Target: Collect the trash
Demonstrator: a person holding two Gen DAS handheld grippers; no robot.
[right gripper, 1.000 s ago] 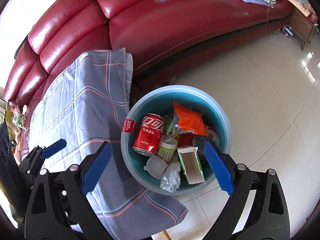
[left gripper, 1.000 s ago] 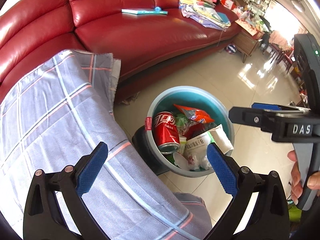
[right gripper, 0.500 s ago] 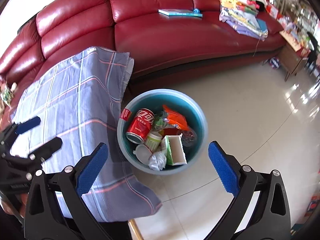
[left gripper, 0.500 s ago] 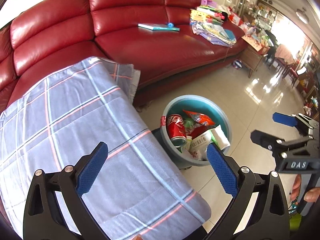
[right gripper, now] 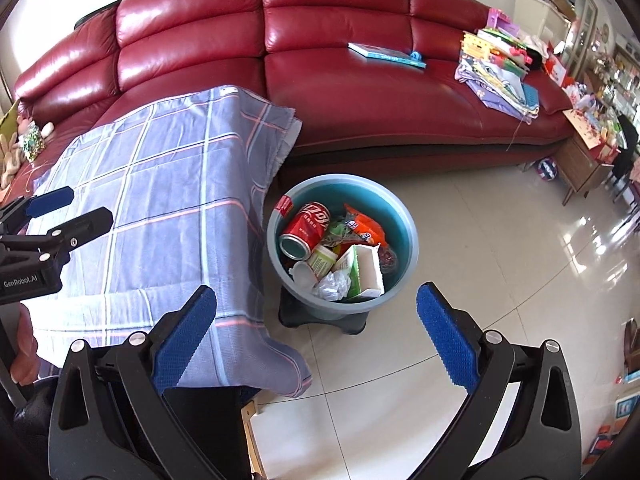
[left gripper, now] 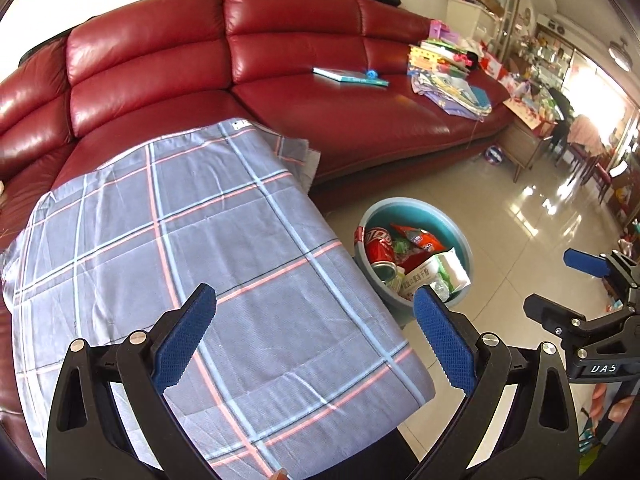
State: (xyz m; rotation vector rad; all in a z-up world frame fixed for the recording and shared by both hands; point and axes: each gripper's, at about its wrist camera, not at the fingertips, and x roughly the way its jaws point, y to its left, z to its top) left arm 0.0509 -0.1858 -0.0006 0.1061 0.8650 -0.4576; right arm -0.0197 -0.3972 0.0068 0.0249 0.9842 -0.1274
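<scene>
A teal bin (right gripper: 344,178) stands on the tiled floor beside the cloth-covered table. Inside it are a red cola can (right gripper: 306,226), an orange snack packet (right gripper: 366,226), a white and green carton (right gripper: 368,270) and a crumpled tissue (right gripper: 330,284). My right gripper (right gripper: 316,292) hangs above and in front of the bin, open and empty. My left gripper (left gripper: 314,296) is over the plaid cloth, open and empty, with the bin (left gripper: 408,200) and can (left gripper: 376,242) to its right. Each gripper also shows in the other's view: right gripper (left gripper: 550,282), left gripper (right gripper: 90,204).
A grey-blue plaid cloth (left gripper: 180,240) covers the table at the left. The bin rests on a low black stand (right gripper: 320,322). Behind runs a red leather sofa (right gripper: 360,92) with a book (right gripper: 384,54) and a pile of papers (right gripper: 500,72). Glossy floor tiles (right gripper: 500,280) spread to the right.
Both grippers have drawn back and up from the bin, which now looks smaller and farther away. The right jaws widened slightly. The trash in the bin has not moved.
</scene>
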